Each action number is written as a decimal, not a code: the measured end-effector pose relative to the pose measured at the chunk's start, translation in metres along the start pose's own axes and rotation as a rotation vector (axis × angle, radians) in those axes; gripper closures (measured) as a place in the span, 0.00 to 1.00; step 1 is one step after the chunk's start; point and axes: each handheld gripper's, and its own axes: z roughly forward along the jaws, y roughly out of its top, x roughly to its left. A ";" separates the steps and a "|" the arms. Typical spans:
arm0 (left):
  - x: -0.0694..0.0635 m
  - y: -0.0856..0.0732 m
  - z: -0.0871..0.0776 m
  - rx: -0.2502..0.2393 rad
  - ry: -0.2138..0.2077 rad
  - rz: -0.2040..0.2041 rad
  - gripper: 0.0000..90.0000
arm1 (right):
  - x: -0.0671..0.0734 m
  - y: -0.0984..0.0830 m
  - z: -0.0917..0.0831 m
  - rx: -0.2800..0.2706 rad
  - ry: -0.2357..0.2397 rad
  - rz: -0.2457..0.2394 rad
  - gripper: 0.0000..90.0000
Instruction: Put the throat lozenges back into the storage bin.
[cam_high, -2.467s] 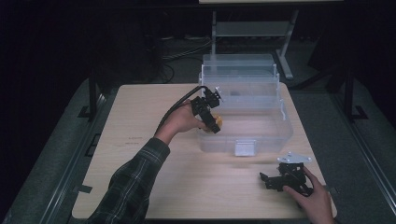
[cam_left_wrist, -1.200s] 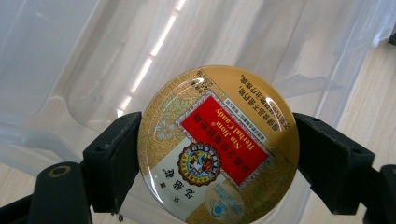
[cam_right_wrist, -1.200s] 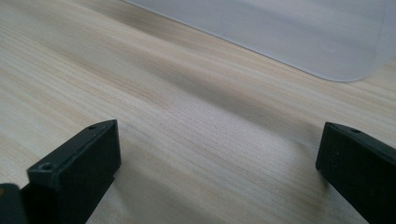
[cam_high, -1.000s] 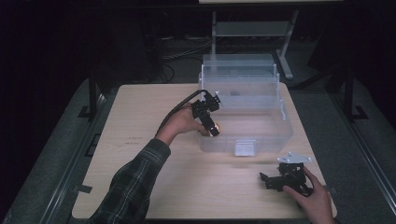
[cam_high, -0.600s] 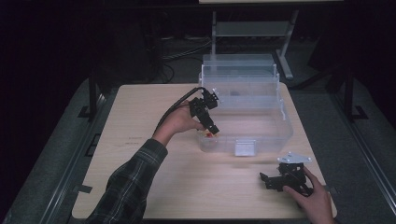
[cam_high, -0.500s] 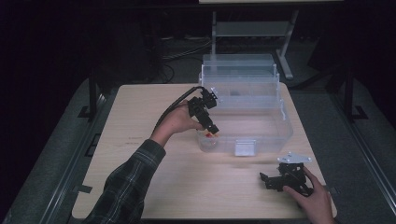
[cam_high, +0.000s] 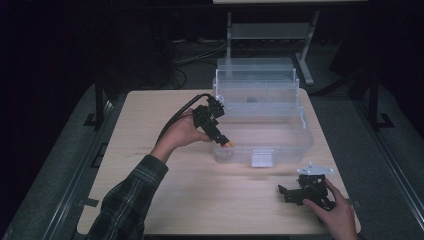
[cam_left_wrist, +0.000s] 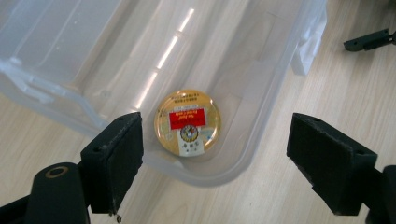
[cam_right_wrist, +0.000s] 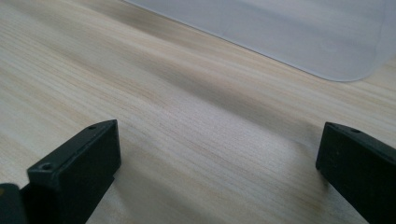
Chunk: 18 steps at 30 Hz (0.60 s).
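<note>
High view: left gripper (cam_high: 223, 141) hanging over the near-left corner of the clear plastic bin (cam_high: 305, 131), tilted downward, held in the left hand (cam_high: 182, 132) reaching out from a plaid sleeve (cam_high: 127, 200); black cable (cam_high: 177, 116) trailing back from it toward the far left. Showing a small orange spot at the tip, just above the bin's corner. Sitting on the wooden table (cam_high: 150, 115), the bin's hinged lid (cam_high: 257, 80) standing open on the far side. Right gripper (cam_high: 287, 192) lying low on the table at the near right, well apart from the bin, gripped by the right hand (cam_high: 335, 212), grey three-cornered plate (cam_high: 314, 170) on top.

Left gripper view: looking down between the two black jaws, spread wide and pinching nothing. Lying flat on the bin's floor, a round gold tin (cam_left_wrist: 187, 123) with a red label, tucked into the rounded corner of the bin (cam_left_wrist: 280, 70), closer to the left jaw. Peeking in at the far right, the other gripper's black tip (cam_left_wrist: 369, 40).

Right gripper view: jaws spread wide apart, hovering just over bare wood grain of the table (cam_right_wrist: 177, 116), nothing between them. Rising beyond, at the far right, the frosted wall of the bin (cam_right_wrist: 299, 32)
</note>
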 end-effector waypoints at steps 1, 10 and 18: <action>0.000 -0.003 -0.001 -0.006 0.002 -0.005 0.20 | 0.000 0.000 0.000 0.000 0.000 0.000 0.00; 0.000 -0.027 -0.014 -0.040 0.015 -0.030 0.20 | 0.000 0.000 0.000 -0.001 0.000 -0.001 0.00; -0.001 -0.053 -0.023 -0.054 0.032 -0.048 0.20 | 0.000 0.000 0.000 0.001 -0.001 0.004 0.00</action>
